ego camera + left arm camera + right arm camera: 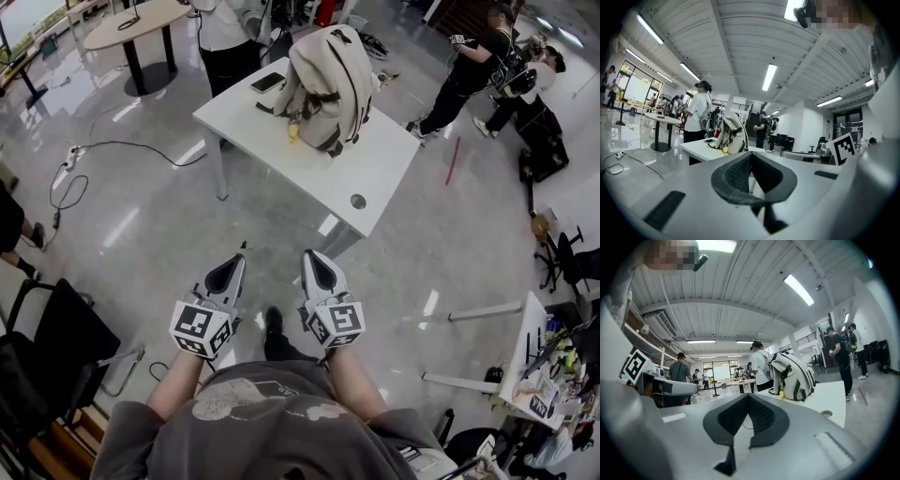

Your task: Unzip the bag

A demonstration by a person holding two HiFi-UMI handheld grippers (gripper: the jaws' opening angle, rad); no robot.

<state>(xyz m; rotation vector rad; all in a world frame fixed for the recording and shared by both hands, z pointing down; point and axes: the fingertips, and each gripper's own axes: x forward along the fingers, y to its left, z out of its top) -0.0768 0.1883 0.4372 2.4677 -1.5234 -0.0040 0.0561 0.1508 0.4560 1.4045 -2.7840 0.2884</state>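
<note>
A beige backpack [327, 86] with dark straps stands upright on a white table [375, 178], a yellow tag hanging at its front. It also shows in the left gripper view as the backpack [731, 135] and in the right gripper view as the backpack [792, 375]. Both grippers are held low over the floor, well short of the table. My left gripper [240, 256] is shut and empty. My right gripper [307, 255] is shut and empty too.
A dark phone [267, 82] lies on the table beside the backpack. A person [221, 36] stands behind the table, others [473, 70] at the right. A round table [136, 26] stands at the far left. A power strip with cables [70, 159] lies on the floor. A black chair [56, 356] is at my left.
</note>
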